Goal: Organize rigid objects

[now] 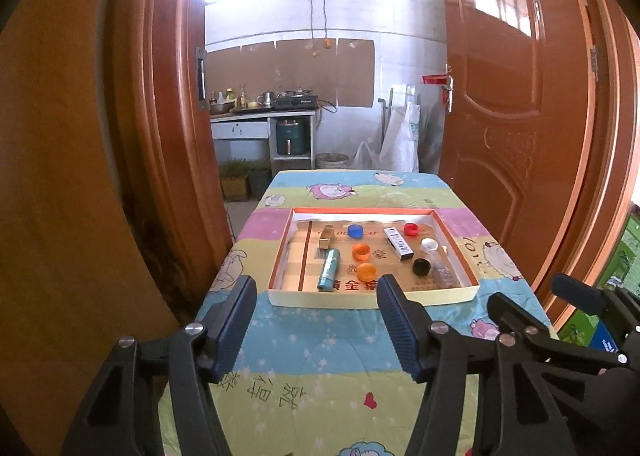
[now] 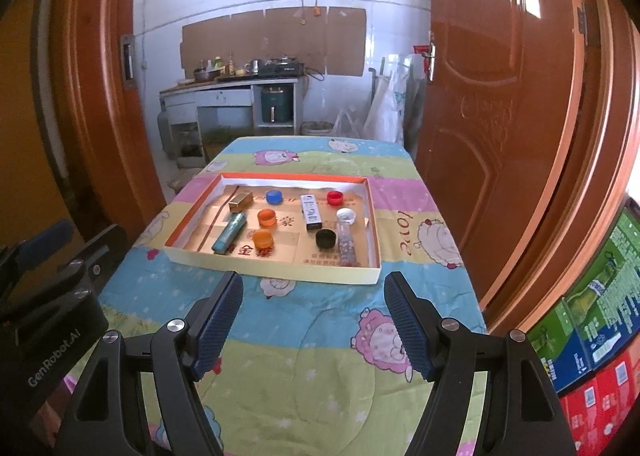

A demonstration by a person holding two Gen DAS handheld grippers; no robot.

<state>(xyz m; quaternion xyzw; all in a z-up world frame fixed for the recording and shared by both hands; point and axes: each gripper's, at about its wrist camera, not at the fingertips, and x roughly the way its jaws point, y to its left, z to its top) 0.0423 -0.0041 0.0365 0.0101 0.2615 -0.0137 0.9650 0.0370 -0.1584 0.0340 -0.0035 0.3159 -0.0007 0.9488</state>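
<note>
A shallow cardboard tray point(image 1: 340, 299) point(image 2: 280, 271) with an orange rim lies on the table. In it are a gold box point(image 1: 326, 236), a teal tube point(image 1: 329, 275) point(image 2: 229, 232), a blue cap point(image 1: 355, 231), two orange caps point(image 1: 361, 251) point(image 1: 367, 271), a white and black box point(image 1: 398, 243) point(image 2: 311, 211), a red cap point(image 1: 411, 229), a black cap point(image 1: 421, 266) point(image 2: 325, 238) and a clear bottle point(image 2: 346, 242) with a white cap. My left gripper point(image 1: 314, 290) hovers before the tray's near wall, open and empty. My right gripper point(image 2: 314, 282) does the same further right, also open.
The table wears a cartoon sheep cloth point(image 1: 320, 340) and stands in a doorway between an orange door frame point(image 1: 160, 135) and an open wooden door point(image 1: 512, 95). A kitchen counter point(image 1: 260, 111) is behind. Coloured cartons point(image 2: 600, 328) are stacked at the right.
</note>
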